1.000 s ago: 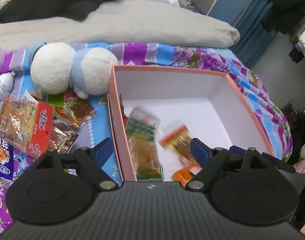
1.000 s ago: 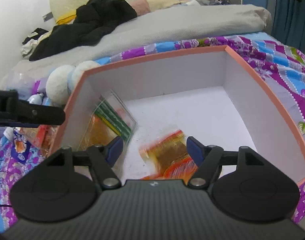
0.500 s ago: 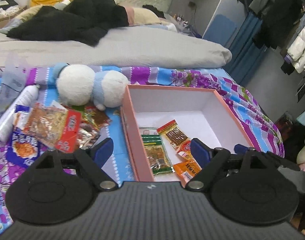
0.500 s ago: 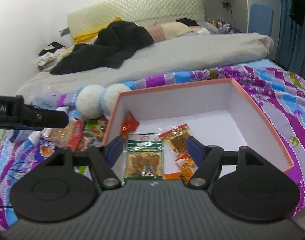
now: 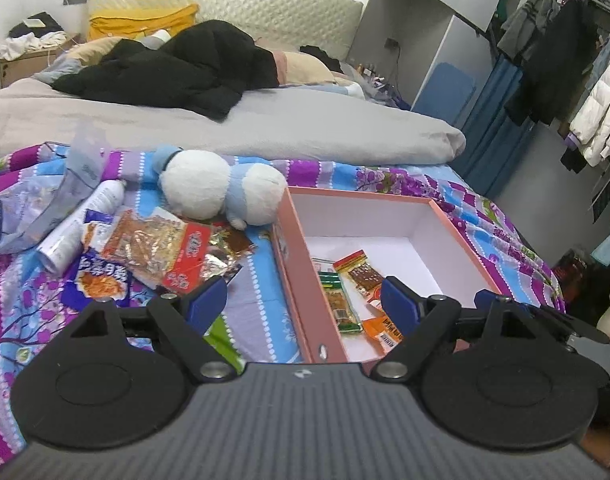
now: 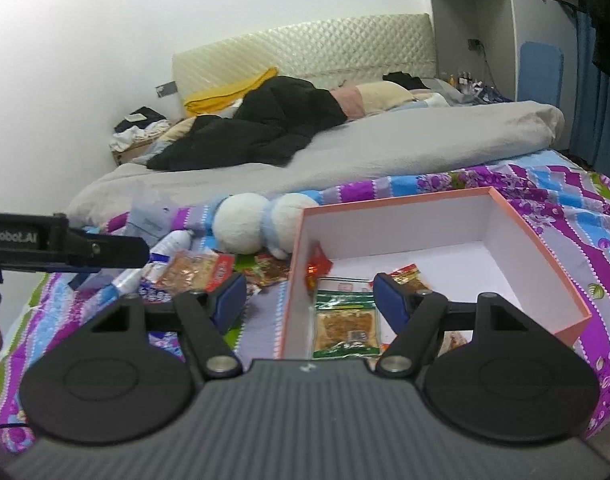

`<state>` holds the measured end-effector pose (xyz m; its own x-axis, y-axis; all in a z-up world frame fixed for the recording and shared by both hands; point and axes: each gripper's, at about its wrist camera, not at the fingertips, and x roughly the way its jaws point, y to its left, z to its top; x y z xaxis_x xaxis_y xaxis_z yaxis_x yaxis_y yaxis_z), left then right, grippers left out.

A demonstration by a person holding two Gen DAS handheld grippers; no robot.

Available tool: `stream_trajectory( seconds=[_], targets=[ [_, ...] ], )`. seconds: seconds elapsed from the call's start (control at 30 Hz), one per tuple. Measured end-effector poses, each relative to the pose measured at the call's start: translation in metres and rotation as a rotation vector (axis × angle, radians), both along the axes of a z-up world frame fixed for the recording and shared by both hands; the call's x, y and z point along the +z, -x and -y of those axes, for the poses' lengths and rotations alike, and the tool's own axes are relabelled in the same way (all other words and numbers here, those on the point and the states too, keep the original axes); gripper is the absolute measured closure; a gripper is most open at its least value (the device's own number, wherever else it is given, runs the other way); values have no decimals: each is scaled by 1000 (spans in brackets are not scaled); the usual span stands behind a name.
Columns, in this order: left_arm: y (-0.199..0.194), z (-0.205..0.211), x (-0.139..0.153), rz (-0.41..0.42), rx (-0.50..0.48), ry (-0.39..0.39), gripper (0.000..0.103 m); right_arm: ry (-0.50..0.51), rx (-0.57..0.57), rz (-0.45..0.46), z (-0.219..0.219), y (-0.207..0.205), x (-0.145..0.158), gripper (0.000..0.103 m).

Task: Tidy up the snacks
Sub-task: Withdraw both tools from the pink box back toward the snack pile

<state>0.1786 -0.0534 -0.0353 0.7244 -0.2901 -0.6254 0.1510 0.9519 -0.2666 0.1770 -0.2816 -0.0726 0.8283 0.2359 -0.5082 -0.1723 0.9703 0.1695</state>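
Retreating from box (image 5: 445, 216), claws (image 5: 305, 300) (both empty) higher

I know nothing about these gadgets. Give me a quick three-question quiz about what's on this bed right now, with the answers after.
1. True or false: the left gripper is holding a snack packet.
2. Where is the green packet? A) inside the pink box B) on the grey blanket C) under the plush toy
3. Fill in: the pile of loose snacks lies between the white bottle and the ____.

Key: 1 false, both grippers are open and empty; 2 A; 3 box.
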Motion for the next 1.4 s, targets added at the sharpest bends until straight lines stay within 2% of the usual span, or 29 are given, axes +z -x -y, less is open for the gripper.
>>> stream_trajectory(
  seconds=[0.2, 0.4, 0.6, 0.77, 0.9, 1.13, 1.27, 1.3, 1.33, 1.4],
  targets=[
    [34, -26, 2, 8, 22, -40, 16, 3, 44, 11, -24, 25, 7, 31],
    [72, -47, 4, 27, 60, -21, 16, 13, 80, 30, -43, 46, 10, 31],
    [112, -63, 5, 41, 90, -84, 16, -28, 109, 21, -56, 66, 12, 31],
    [141, -85, -1, 17, 171, -32, 16, -15, 151, 34, -67, 85, 12, 31],
    [159, -94, -6, 4, 206, -28, 16, -15, 173, 16, -72, 98, 4, 31],
    [161, -98, -21, -34, 203, -29, 16, 12, 204, -34, -81, 105, -10, 31],
    [156, -101, -24, -27, 197, -15, 16, 8, 198, -29, -84, 101, -11, 31],
    [154, -101, -25, -26, 191, -11, 13, 10, 195, -25, -84, 100, -11, 31],
    [152, -101, -26, -27, 182, -8, 8, 12, 194, -22, -85, 99, -11, 30],
    [148, -100, -29, -27, 157, -6, 5, 17, 196, -22, -86, 95, -14, 0]
  ],
)
